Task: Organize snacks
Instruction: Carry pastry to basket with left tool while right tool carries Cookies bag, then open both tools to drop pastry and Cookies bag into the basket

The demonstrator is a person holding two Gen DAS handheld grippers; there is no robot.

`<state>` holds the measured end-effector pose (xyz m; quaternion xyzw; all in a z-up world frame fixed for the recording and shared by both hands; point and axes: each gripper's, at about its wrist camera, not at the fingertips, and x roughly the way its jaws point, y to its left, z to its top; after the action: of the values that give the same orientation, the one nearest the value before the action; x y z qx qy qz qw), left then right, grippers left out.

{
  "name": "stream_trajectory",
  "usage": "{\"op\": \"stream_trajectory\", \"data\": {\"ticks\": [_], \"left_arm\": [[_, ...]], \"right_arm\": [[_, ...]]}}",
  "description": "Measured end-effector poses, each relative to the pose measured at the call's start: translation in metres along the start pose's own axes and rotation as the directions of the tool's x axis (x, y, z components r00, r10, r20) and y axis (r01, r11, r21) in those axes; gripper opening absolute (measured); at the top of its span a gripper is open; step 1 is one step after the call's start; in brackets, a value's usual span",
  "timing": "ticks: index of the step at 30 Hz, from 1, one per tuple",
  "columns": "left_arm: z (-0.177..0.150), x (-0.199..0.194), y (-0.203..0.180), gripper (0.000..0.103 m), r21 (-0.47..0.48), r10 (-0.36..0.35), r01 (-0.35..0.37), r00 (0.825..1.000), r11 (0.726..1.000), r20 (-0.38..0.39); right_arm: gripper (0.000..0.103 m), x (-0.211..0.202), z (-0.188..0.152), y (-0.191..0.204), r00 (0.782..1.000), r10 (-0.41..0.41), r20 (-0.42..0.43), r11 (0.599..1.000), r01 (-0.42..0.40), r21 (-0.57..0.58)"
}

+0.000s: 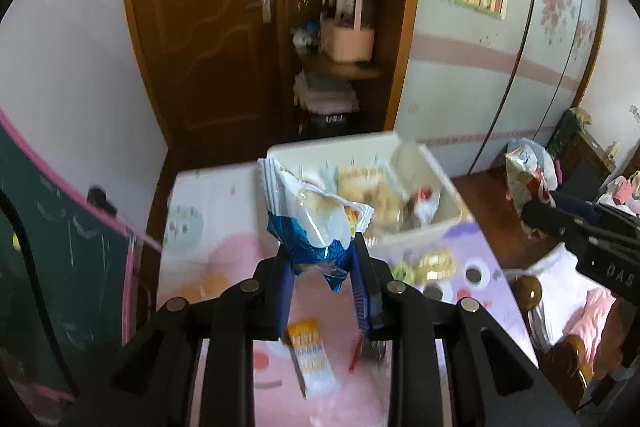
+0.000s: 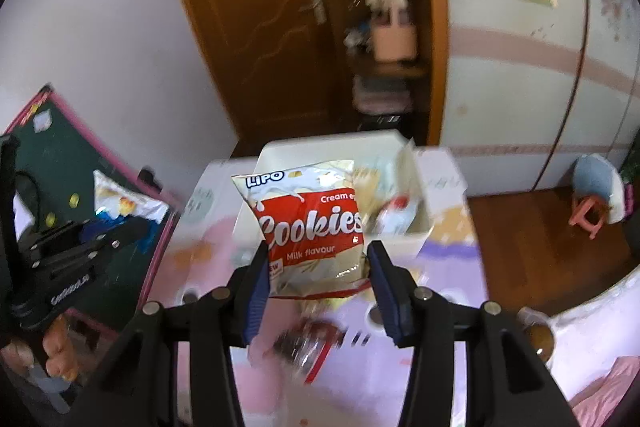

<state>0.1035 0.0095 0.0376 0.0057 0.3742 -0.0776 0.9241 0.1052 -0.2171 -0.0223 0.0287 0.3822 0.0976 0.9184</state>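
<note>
My left gripper (image 1: 320, 259) is shut on a blue and white snack packet (image 1: 316, 215) and holds it in the air above the table, just short of the white bin (image 1: 436, 183). My right gripper (image 2: 316, 263) is shut on a red and white Lipo cookies bag (image 2: 308, 223) and holds it up in front of the same bin (image 2: 424, 227). The bin holds several snacks. The right gripper with its bag shows in the left wrist view (image 1: 532, 211), and the left gripper with its packet shows in the right wrist view (image 2: 120, 223).
On the pink and purple table cover (image 1: 224, 267) lie an orange and white wafer packet (image 1: 312, 355), a small red packet (image 1: 356, 355), yellow wrapped sweets (image 1: 428, 263) and a dark wrapped snack (image 2: 308, 343). A green chalkboard (image 1: 60, 239) stands left. A wooden door and shelves are behind.
</note>
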Motion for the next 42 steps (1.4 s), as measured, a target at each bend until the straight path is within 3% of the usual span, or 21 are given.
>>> {"op": "stream_trajectory", "data": {"ticks": [9,18,28,38,41,42], "left_arm": [[0.071,0.011,-0.005,0.024,0.047,-0.038,0.035,0.997,0.998,0.072],[0.107,0.052,-0.007,0.024,0.077,-0.064,0.060,0.996,0.995,0.058],[0.117,0.104,-0.002,0.024,0.072,-0.091,0.090,0.996,0.993,0.008],[0.103,0.157,0.001,0.025,0.070,-0.076,0.080,0.995,0.994,-0.066],[0.097,0.172,0.003,0.031,0.067,-0.052,0.058,0.995,0.996,-0.084],[0.095,0.175,0.004,0.041,0.061,-0.047,0.053,0.995,0.997,-0.087]], "right_arm": [[0.048,0.000,0.074,-0.006,0.991,-0.062,0.120,0.998,0.058,0.031],[0.048,0.037,0.109,-0.005,0.990,-0.085,0.113,0.996,0.081,0.039],[0.049,0.082,0.114,-0.006,0.993,-0.097,0.065,0.995,0.094,0.042],[0.052,0.133,0.104,-0.008,0.993,-0.117,-0.025,0.993,0.118,0.029],[0.052,0.152,0.099,-0.012,0.991,-0.111,-0.072,0.993,0.114,0.037],[0.052,0.156,0.098,-0.014,0.991,-0.108,-0.083,0.993,0.112,0.042]]}}
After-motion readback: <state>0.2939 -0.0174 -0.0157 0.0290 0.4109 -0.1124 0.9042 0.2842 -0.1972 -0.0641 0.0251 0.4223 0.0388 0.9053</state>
